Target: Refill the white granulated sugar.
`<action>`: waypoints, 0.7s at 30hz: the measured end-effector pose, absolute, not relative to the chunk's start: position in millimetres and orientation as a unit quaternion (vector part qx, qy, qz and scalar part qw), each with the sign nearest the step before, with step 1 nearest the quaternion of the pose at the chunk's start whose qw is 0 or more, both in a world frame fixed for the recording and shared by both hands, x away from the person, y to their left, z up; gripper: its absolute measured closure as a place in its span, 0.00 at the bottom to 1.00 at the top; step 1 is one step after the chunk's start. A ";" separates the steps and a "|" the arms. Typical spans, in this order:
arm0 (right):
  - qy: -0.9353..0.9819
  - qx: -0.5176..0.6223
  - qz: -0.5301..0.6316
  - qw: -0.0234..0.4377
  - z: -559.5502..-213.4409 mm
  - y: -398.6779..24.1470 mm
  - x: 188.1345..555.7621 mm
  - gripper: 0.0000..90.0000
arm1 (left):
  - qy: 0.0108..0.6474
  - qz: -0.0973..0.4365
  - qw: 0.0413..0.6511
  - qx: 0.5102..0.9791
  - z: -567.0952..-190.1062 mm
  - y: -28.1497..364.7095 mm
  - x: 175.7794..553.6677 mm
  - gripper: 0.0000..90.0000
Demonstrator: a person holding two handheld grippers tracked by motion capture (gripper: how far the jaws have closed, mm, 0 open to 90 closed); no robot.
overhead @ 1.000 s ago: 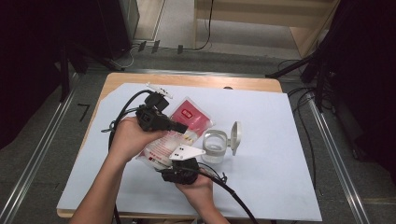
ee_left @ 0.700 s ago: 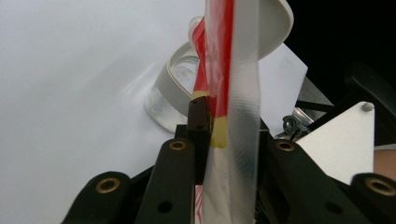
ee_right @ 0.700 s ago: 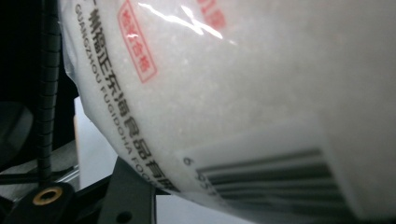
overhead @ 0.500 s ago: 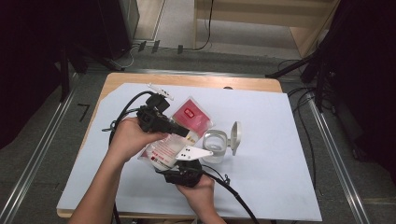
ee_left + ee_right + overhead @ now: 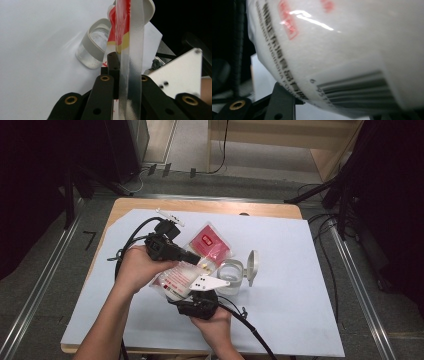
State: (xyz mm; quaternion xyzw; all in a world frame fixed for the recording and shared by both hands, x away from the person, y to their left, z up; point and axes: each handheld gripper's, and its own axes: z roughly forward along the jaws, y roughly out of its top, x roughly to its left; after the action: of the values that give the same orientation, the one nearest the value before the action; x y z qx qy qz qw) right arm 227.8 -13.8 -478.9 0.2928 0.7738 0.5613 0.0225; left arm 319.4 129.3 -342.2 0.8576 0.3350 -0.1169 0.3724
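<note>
A plastic bag (image 5: 176, 279) of white powder with red print and a barcode is held up over the table between both grippers. My left gripper (image 5: 199, 259) comes in from the left. In the left gripper view its jaws have just been closing and stand shut on the bag's clear sealed edge (image 5: 130, 50). My right gripper (image 5: 195, 291) reaches up from the near side under its grey plate (image 5: 207, 282). The bag's bulging white bottom (image 5: 342, 55) sits between its jaws, one finger (image 5: 282, 100) showing below it.
A clear jar (image 5: 231, 271) (image 5: 91, 51) stands just right of the bag with its grey lid (image 5: 252, 267) flipped up. A second red packet (image 5: 210, 242) lies behind the bag. A small white piece (image 5: 170, 216) lies near the back left. Pale sheet (image 5: 300, 295) covers the table.
</note>
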 end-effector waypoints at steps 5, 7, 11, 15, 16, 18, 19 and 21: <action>0.778 0.299 0.552 0.029 -472.8 -9.0 226.1 0.57 | 0.337 -0.112 0.370 0.858 -337.7 125.0 316.2 1.00; 0.777 0.303 0.552 0.027 -471.1 -9.7 226.3 0.59 | 0.334 -0.114 0.373 0.858 -337.4 122.6 314.8 1.00; 0.775 0.306 0.553 0.022 -470.3 -11.6 225.9 0.62 | 0.335 -0.119 0.377 0.855 -335.2 120.3 313.2 0.96; 0.767 0.306 0.564 0.011 -472.5 -13.1 226.5 0.62 | 0.336 -0.118 0.394 0.847 -330.2 127.4 313.3 0.92; 0.766 0.309 0.564 0.003 -474.5 -13.4 227.4 0.63 | 0.337 -0.117 0.392 0.848 -329.6 128.4 313.2 0.92; 0.763 0.310 0.567 0.004 -478.3 -14.5 228.0 0.63 | 0.337 -0.111 0.386 0.852 -328.9 131.2 312.9 0.93; 0.763 0.311 0.566 0.003 -479.4 -15.3 227.7 0.63 | 0.338 -0.110 0.384 0.852 -329.2 132.0 312.8 0.94; 0.762 0.311 0.568 -0.004 -481.1 -16.1 227.9 0.63 | 0.339 -0.102 0.374 0.857 -328.7 133.2 312.7 0.95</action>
State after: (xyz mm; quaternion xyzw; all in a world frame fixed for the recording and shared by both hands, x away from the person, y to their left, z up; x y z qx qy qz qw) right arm 227.9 -16.1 -481.1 0.3112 0.7616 0.5684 -0.0043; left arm 312.7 133.2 -328.7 0.8575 0.3387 -0.1020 0.3736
